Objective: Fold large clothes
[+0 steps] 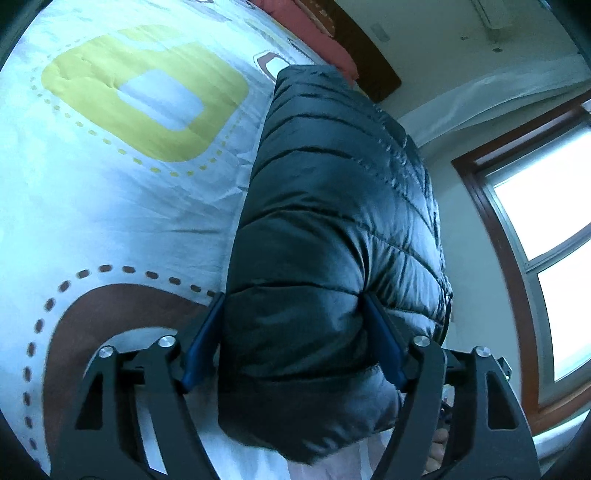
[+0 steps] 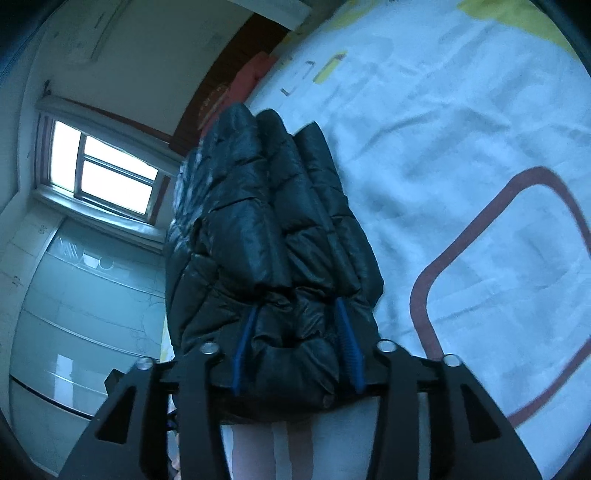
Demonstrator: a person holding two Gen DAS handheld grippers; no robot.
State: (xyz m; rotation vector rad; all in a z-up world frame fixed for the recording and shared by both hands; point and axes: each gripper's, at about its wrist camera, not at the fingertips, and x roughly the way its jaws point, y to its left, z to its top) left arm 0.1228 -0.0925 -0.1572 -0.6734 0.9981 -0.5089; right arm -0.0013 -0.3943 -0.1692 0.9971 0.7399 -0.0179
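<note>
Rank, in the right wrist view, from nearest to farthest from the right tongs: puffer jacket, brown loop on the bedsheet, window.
1. Puffer jacket, clamped between the right tongs.
2. Brown loop, on the bedsheet to the right.
3. Window, far wall, upper left.

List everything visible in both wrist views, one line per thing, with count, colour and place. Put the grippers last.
puffer jacket: one, black and quilted, bunched in folded layers, at the bed's edge, gripped at its near end by both grippers.
bedsheet: one, white with yellow and brown rounded shapes and dotted outlines, covering the bed under and beside the jacket.
red cushion: one, red, at the far end of the bed.
headboard: one, dark brown wood, behind the cushion.
window: one, brown frame, bright panes, in the wall beyond the jacket.
left gripper: one, black with blue pads, closed on a thick fold of the jacket.
right gripper: one, black with blue pads, closed on the jacket's bunched end.
</note>
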